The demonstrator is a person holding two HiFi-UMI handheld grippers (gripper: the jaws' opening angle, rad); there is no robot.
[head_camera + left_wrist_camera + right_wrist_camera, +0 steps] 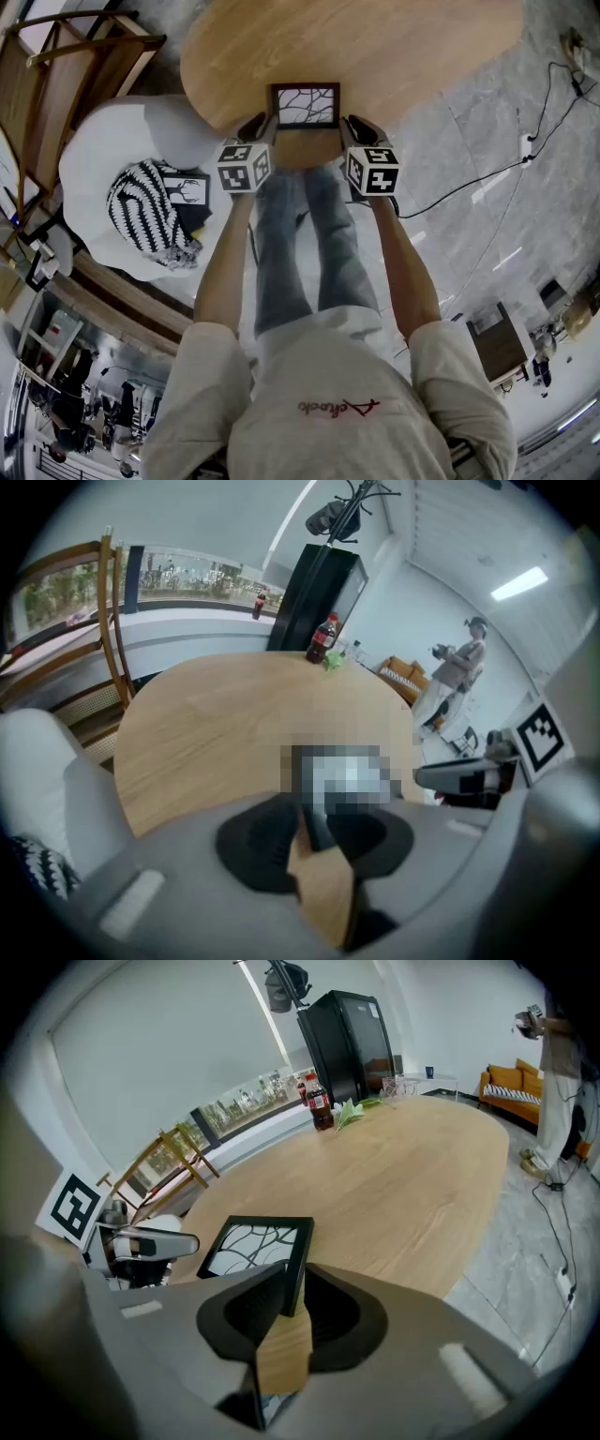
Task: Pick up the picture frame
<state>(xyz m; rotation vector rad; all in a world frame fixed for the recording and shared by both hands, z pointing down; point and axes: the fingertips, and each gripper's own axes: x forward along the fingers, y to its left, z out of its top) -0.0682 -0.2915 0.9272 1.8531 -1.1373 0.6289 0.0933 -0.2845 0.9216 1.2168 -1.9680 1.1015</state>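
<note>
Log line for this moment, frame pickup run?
phase: pre-grasp | left gripper: open, straddling picture frame left edge | right gripper: open, straddling right edge | picture frame: on table

Black picture frame [305,105], black branch lines on white inside, light wood-grain table [422,47], black-and-white striped cushion [141,211]

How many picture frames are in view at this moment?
2. One picture frame sits at the near edge of the wooden table; a second frame lies on the white armchair beside the striped cushion. Others may be hidden.
</note>
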